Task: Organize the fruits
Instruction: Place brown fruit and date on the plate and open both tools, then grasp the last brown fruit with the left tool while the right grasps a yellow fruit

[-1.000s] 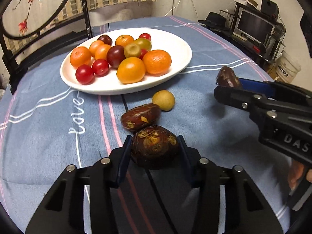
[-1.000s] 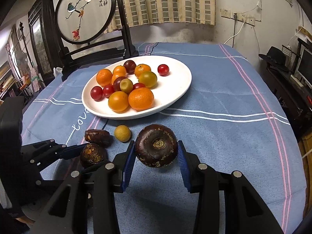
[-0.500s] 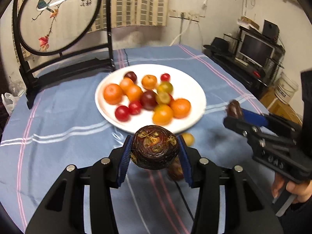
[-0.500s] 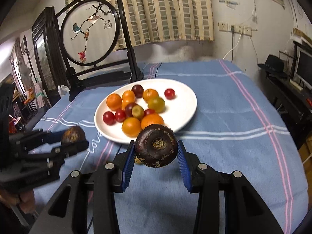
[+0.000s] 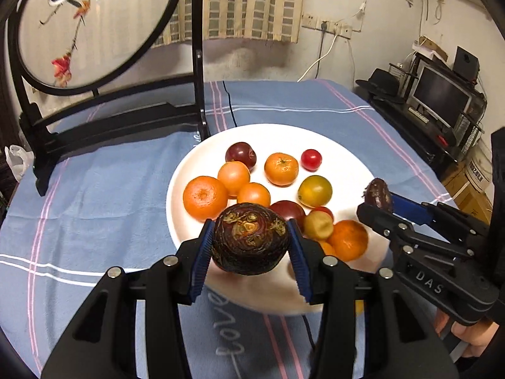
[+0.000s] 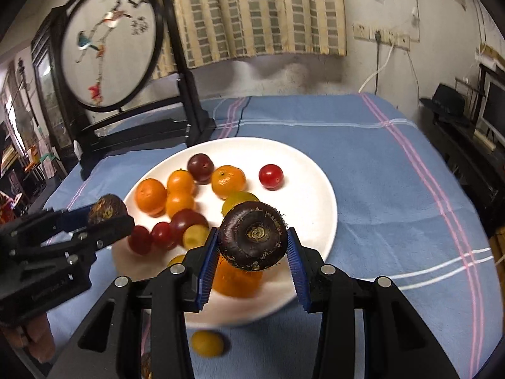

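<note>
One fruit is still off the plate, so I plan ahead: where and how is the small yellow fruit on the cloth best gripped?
Grip the small yellow fruit across its middle, probably coming from above. It is round, so any axis fits, but the white plate has its rim close behind it: set the jaws left and right of it, along the rim.

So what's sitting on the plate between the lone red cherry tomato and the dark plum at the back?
One mandarin sits between the cherry tomato and the plum, on the white plate; both wrist views show it.
</note>
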The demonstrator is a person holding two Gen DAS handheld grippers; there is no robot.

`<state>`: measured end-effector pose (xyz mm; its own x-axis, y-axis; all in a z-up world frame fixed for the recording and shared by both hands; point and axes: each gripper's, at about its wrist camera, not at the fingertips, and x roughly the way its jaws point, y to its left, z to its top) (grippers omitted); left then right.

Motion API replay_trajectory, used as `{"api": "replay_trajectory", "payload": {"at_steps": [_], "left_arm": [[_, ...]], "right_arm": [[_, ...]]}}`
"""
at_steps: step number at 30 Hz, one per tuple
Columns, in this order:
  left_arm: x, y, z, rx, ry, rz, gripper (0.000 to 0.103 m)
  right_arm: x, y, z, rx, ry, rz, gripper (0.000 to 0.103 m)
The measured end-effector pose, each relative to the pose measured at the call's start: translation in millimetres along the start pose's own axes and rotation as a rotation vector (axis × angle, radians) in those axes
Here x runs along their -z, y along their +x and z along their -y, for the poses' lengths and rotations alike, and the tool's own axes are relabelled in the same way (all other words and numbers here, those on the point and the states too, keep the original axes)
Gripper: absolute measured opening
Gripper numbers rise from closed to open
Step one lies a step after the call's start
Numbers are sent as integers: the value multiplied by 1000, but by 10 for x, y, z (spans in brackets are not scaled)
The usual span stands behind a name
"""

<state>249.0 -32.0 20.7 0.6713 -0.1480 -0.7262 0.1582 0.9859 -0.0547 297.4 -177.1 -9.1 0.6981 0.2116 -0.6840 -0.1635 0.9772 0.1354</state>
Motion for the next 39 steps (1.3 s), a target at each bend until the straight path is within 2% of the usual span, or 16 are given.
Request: {"api": "replay_trajectory", "payload": {"at_steps": [4, 6, 8, 16, 25, 26, 27, 28, 34, 39], "left_arm": [[-13, 146, -19, 8, -30, -16, 48], [-22, 140, -41, 11, -56, 2, 64], [-22, 92, -58, 7, -75, 27, 70], [83, -206, -74, 12, -87, 52, 74], [580, -484, 130, 73, -69, 21, 77], [640, -493, 163, 78, -65, 13, 77], [683, -496, 187, 80, -59, 7, 77], [755, -496, 228, 83, -51, -4, 77], [1000, -394, 376, 103, -22, -72, 77], [1108, -330, 535, 100, 35, -92, 77]], "right_arm": [[-8, 127, 51, 10, 30, -8, 43], [8, 148, 98, 3, 58, -16, 44], [28, 135, 160, -20, 90, -20, 44], [188, -271, 215, -24, 69, 14, 44], [609, -595, 230, -45, 73, -17, 45], [643, -615, 239, -43, 76, -17, 49], [689, -642, 262, -39, 89, -15, 62], [714, -656, 281, -35, 102, -11, 66], [848, -717, 405, 14, 127, -3, 67], [897, -724, 427, 5, 121, 3, 67]]}}
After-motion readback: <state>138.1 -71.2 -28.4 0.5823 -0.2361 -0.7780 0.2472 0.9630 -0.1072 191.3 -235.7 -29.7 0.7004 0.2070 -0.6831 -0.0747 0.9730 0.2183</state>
